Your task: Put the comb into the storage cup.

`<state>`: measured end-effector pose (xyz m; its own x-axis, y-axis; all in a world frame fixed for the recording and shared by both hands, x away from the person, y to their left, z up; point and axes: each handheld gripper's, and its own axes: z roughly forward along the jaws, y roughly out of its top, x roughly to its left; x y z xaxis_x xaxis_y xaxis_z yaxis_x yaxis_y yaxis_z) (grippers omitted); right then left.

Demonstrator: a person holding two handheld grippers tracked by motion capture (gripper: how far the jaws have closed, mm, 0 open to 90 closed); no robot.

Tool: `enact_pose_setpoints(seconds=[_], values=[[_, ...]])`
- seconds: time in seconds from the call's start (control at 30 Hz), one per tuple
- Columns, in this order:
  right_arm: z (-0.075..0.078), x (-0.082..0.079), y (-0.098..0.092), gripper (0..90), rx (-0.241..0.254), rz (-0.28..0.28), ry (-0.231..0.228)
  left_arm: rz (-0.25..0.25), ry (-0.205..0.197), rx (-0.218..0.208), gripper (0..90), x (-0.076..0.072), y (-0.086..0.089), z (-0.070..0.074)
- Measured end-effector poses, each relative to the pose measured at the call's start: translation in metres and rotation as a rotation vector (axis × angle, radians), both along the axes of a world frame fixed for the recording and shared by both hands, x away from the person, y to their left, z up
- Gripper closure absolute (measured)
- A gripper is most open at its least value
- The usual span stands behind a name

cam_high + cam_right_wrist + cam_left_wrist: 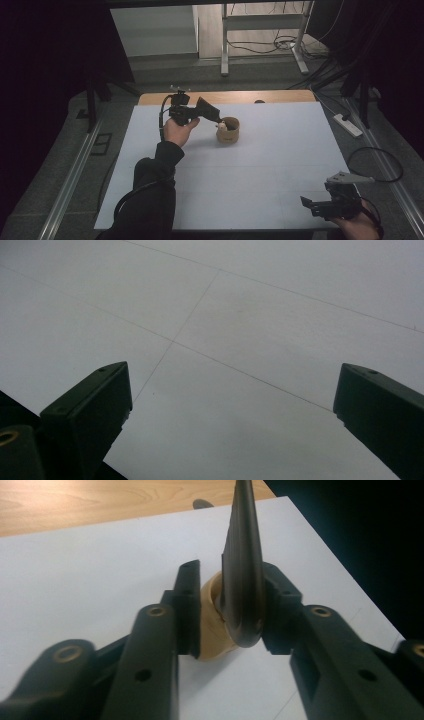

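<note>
Broadly, the white sheet-covered table (280, 165) is carrying one small work area, toward its far left.

Tan, round, open-topped cup (229, 136), wood or card by the look of it, is standing upright there, well apart from every table edge. Judging it light and stiff: likely tipping or sliding under a sideways nudge, so any hold is best taken across the wall, low down, or not at all while something is being put in.

Dark, flat, tapering utensil piece (242, 570) is standing near upright, with its rounded lower end at the cup's rim; whether that end is resting inside, I cannot tell. Matt and smooth, probably rigid plastic, light, a little slippery. The best hold looks to be across the flat faces, just above the rounded end.

Left gripper (216, 116) is hovering at the cup's near-left side, jaws parted. The utensil is sitting between them, lying against one jaw, with a clear gap showing to the other, so it is not being pinched.

Right gripper (306, 202) is idling near the table's near right corner, jaws standing wide over bare sheet.

Small pale object (221, 127) is sitting at the cup's mouth; too small to identify.
</note>
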<state>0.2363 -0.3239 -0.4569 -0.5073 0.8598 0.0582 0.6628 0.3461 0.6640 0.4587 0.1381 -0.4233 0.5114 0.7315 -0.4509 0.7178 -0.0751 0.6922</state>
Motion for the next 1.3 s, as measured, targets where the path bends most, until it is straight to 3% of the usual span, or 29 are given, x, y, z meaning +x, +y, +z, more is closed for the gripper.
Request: enact_pose_setpoints(seconds=[0.33, 0.7, 1.1, 1.3], values=[[0.000, -0.001, 0.001, 2.1, -0.003, 0.007, -0.003, 0.003, -0.053, 0.024, 42.0, -0.002, 0.003, 0.004], [0.000, -0.001, 0.001, 1.9, -0.002, 0.011, -0.004, -0.007, -0.119, 0.080, 17.9, -0.005, -0.002, 0.006], [0.001, -0.001, 0.001, 1.3, 0.000, 0.010, -0.006, -0.008, -0.140, 0.106, 8.7, -0.009, 0.005, 0.011], [0.001, -0.002, 0.001, 0.8, -0.008, 0.017, -0.013, -0.008, -0.174, 0.124, 6.2, -0.013, 0.008, 0.012]])
